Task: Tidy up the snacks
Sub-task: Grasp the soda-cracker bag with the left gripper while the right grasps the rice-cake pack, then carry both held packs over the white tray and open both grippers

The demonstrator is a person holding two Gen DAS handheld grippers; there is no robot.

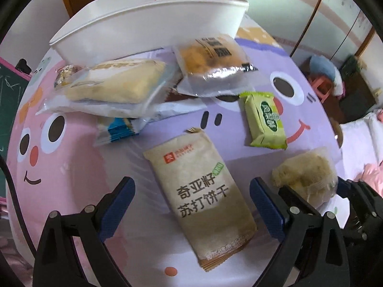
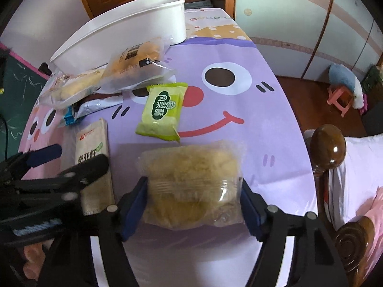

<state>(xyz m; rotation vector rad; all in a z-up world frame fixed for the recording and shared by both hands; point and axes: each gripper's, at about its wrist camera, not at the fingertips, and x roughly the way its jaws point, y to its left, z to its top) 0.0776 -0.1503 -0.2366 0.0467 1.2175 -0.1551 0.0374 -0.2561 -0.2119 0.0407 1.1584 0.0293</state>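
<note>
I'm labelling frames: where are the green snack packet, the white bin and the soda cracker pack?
green snack packet (image 2: 162,112), right wrist view, printed front.
white bin (image 1: 153,31), left wrist view, side wall.
soda cracker pack (image 1: 201,196), left wrist view, printed front.

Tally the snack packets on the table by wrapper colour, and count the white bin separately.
Clear wrappers: 3 (long cake, dark-label pastry, crumbly cake)
Beige: 1 (cracker packet)
Green: 1 (green packet)
Blue and white: 1 (blue packet, partly hidden)
White bin: 1
Total: 6 packets and 1 bin. Another packet may lie hidden under the pile.
</note>
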